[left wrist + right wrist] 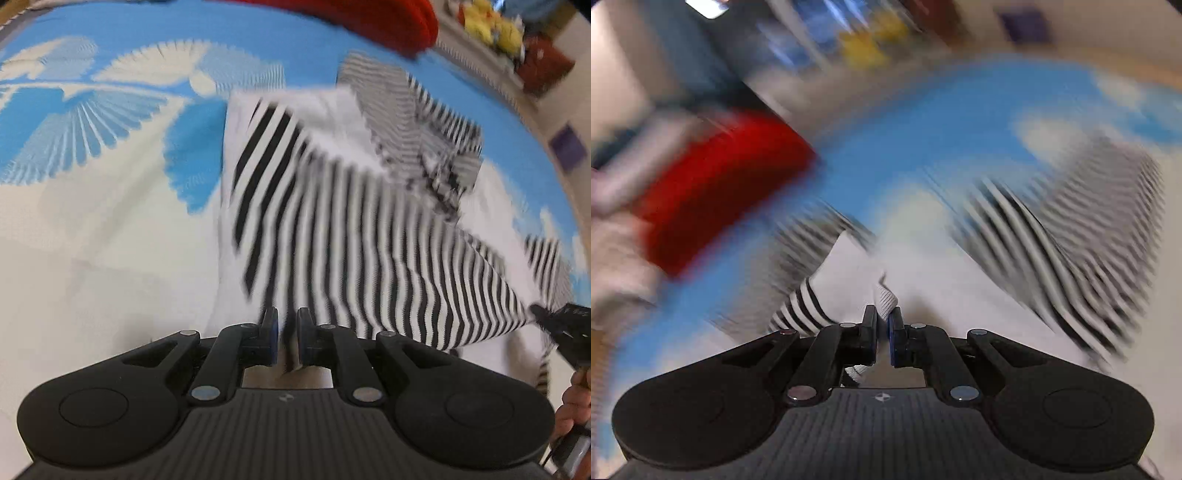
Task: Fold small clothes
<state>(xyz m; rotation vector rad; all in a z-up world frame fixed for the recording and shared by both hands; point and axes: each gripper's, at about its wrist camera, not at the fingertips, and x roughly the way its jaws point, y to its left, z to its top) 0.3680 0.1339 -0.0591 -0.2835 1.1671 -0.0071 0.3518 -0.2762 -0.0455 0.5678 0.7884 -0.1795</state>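
Striped black-and-white knit garment (pixel 369 236) lies spread on a bedspread (pixel 110 221) of blue and cream cloth with a fan-shaped feather pattern. In the left wrist view the garment reaches from the left tool (pixel 287 334) at the lower edge up toward a red cushion (pixel 388 22) at the far side of the bedspread. Part of the garment is turned over, so a plain white inner face shows beside bands of wide black stripes, and a finer grey-striped portion sits bunched nearer the red cushion.

The left tool is clenched, its two dark fingers almost together with a fold of the garment's white edge caught between the pads. At the right edge of the same view the right tool (pixel 543 317) grips the garment's striped corner, and part of a person's hand (pixel 574 402) shows beneath it.

The right wrist view is heavily blurred. There the right tool (pixel 882 325) is clenched on a ribbed white edge of the garment (pixel 886 299), which rises just past its fingertips, with a striped part just to the left of it. More of the striped cloth lies to the right of that tool, well apart from the red cushion (pixel 720 184), which sits at the upper left. Yellow objects (pixel 491 22) stand beyond the red cushion, too blurred to identify.
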